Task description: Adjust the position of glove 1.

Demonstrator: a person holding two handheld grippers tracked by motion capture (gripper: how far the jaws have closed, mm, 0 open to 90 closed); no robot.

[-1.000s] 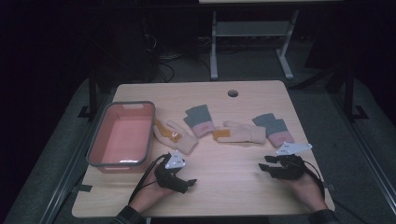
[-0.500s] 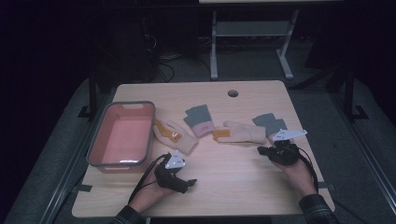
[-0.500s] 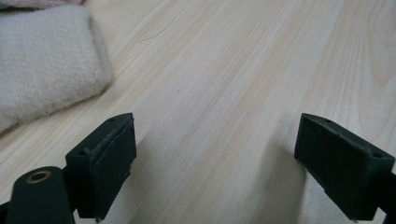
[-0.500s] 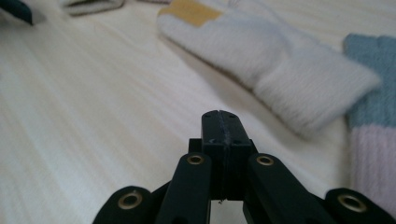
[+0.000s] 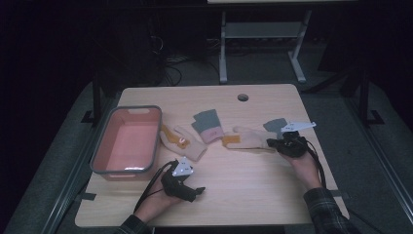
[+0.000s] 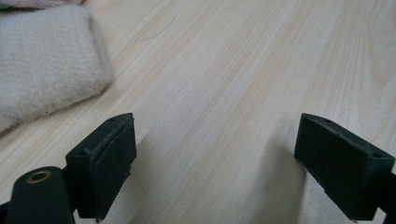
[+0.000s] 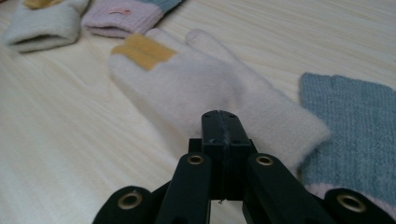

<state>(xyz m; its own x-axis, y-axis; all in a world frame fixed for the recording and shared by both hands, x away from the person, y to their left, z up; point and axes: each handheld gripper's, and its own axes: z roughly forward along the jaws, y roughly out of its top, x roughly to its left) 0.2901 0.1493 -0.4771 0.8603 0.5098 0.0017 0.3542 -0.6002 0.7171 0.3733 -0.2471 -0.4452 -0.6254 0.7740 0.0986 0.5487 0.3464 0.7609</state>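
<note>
The right tongs [image 7: 223, 122] are clenched, jaws pressed flat together with nothing visibly between them, their tips at the near edge of the cream glove [image 7: 201, 88], which lies flat on the bench [image 5: 243, 175] just left of a grey glove [image 7: 355, 126] and right of centre in the high view. The jaws have just been closing. The left tongs [image 6: 215, 163] rest released on bare wood near the front edge, another cream glove [image 6: 42, 79] lying just beyond the left jaw, untouched.
</note>
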